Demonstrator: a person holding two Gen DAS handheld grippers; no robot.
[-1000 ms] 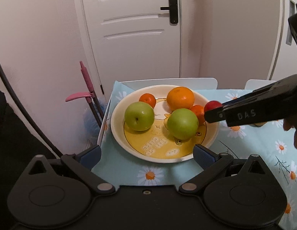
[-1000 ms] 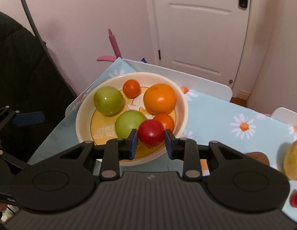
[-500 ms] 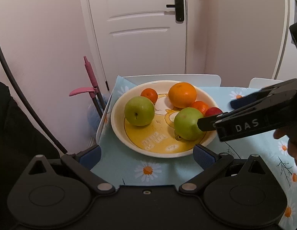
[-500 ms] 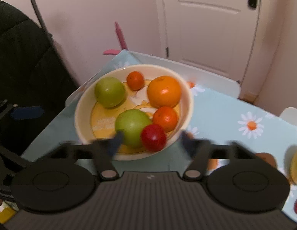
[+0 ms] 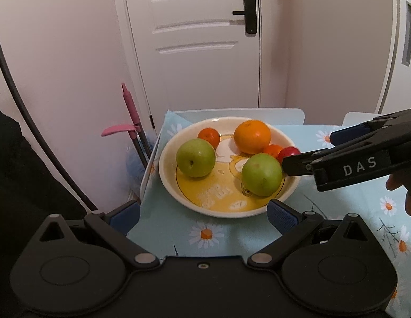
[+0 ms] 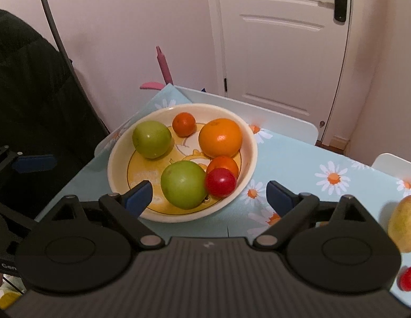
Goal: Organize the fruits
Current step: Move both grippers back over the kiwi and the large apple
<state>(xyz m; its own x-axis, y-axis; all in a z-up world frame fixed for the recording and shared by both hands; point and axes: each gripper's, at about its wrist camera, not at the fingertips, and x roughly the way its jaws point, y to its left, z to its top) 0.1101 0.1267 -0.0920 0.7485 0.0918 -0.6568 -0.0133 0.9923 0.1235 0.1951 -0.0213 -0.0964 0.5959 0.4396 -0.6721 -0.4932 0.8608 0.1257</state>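
By a white door, the daisy-cloth bench (image 6: 298,159) carries the bowl (image 6: 251,148). The right claw (image 6: 209,194) has sprung wide, dropping the red fruit (image 6: 220,182) inside (left claw (image 5: 202,213) open, empty); more fruit waits.

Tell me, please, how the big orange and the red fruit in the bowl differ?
The big orange is orange, while the red fruit is glossy dark red. The big orange is far larger than the red fruit. The big orange sits toward the bowl's far side; the red fruit lies by the near rim, against a green apple. Both are round and touch the small orange between them.
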